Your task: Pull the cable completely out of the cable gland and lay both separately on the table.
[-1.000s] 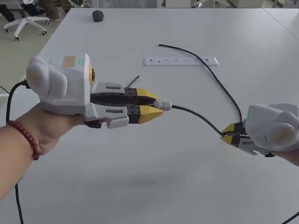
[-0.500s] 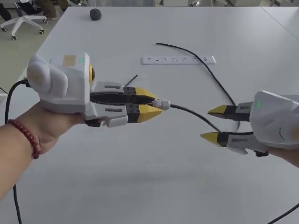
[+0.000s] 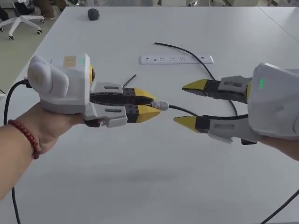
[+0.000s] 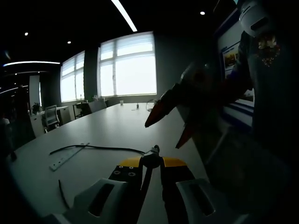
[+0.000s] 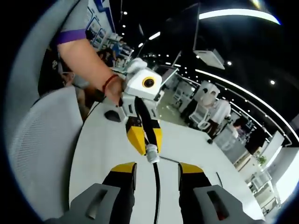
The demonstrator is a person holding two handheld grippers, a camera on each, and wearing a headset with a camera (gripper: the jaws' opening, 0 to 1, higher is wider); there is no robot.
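Observation:
My left gripper (image 3: pixel 153 105) is held above the white table (image 3: pixel 140 177), shut on the white cable gland (image 3: pixel 160 105), whose nose sticks out past the yellow tips. The black cable (image 3: pixel 184 50) leaves the gland, passes to the right and curves back across the table. My right gripper (image 3: pixel 183 103) is open, its jaws above and below the cable just right of the gland, not touching it. In the right gripper view the gland (image 5: pixel 152 154) and cable (image 5: pixel 156 186) lie between my open right gripper (image 5: pixel 156 168). The left gripper view shows the gland (image 4: pixel 152 157) pinched at my left gripper (image 4: pixel 152 163).
A white power strip (image 3: pixel 176 59) lies on the table behind the grippers, with the cable crossing its right end. A small dark object (image 3: pixel 93 14) sits at the far left of the table. An office chair (image 3: pixel 21 16) stands off the table's left corner.
My right gripper has let go of the cable, opened wide and moved left along it to just beside the gland. The left gripper has held still with the gland.

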